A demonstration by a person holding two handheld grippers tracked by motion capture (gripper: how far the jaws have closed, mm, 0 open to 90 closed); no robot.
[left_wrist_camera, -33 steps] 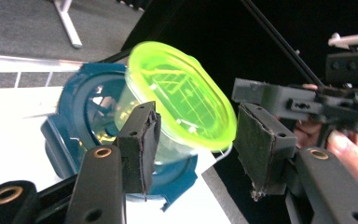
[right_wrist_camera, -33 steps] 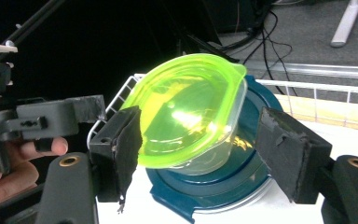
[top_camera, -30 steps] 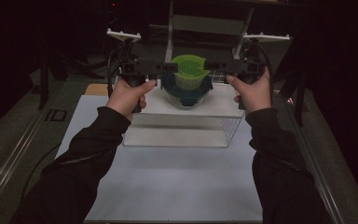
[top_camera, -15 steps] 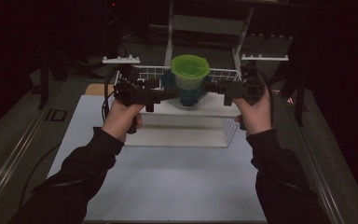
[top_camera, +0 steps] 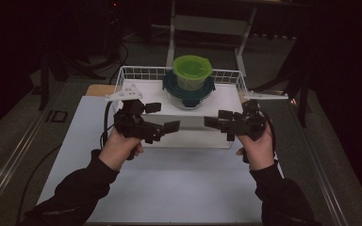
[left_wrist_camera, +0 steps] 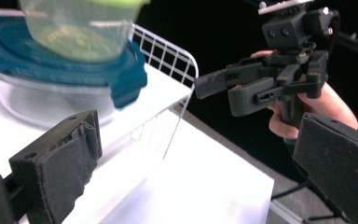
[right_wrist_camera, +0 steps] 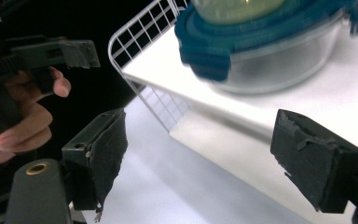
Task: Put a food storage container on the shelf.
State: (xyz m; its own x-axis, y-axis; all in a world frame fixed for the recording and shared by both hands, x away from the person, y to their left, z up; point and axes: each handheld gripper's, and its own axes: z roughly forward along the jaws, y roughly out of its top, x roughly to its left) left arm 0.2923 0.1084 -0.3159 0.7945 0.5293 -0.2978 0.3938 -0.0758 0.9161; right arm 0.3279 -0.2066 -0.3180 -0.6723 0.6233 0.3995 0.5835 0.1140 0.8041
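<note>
Both claws (top_camera: pixel 167 120) (top_camera: pixel 212 120) gape empty, held level, tips facing, before the containers (top_camera: pixel 189 87).

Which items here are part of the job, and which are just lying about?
In the job:
green-lidded tub
blue-lidded glass container under it
white wire basket
left gripper, right gripper, both open and empty

Lying about:
grey stand behind the table
</note>
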